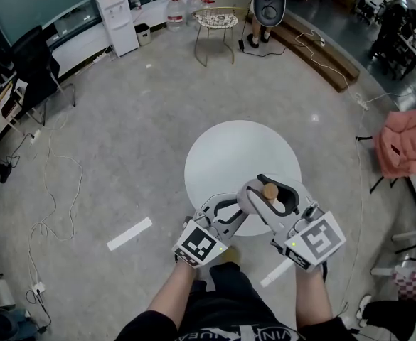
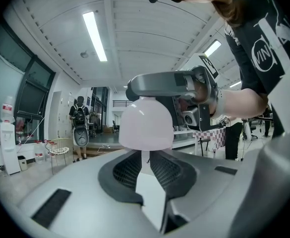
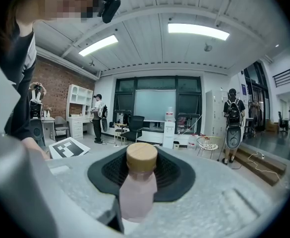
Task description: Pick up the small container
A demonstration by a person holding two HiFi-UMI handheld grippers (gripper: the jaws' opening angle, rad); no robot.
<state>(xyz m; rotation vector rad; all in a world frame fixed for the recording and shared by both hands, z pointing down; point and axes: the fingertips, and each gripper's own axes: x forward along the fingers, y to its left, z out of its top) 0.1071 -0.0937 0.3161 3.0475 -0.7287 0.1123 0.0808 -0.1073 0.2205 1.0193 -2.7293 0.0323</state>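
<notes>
Head view: over the 5 o'clock edge of a round white table [image 1: 215, 142], the right gripper [image 1: 273, 195] holds the small container [image 1: 270, 190], a pale pink bottle with a wooden cap. The right gripper view shows the bottle lying along the jaws. They press on both sides of its body, and the cap points away toward their tips. The left gripper [image 1: 246, 198] comes in from the container's 8 o'clock. In the left gripper view its jaws stand only a narrow slit apart, with nothing clamped between them. The container's rounded pale body sits just past their tips, under one jaw of the right gripper. Whether the left tips touch the bottle cannot be told.

The pick-up looks essentially done. The container is in a firm-looking grasp and seems to be off the tabletop, with only open room visible behind it in both gripper views. Little appears left beyond keeping the hold steady. The left gripper looks placed to support, not to carry.
</notes>
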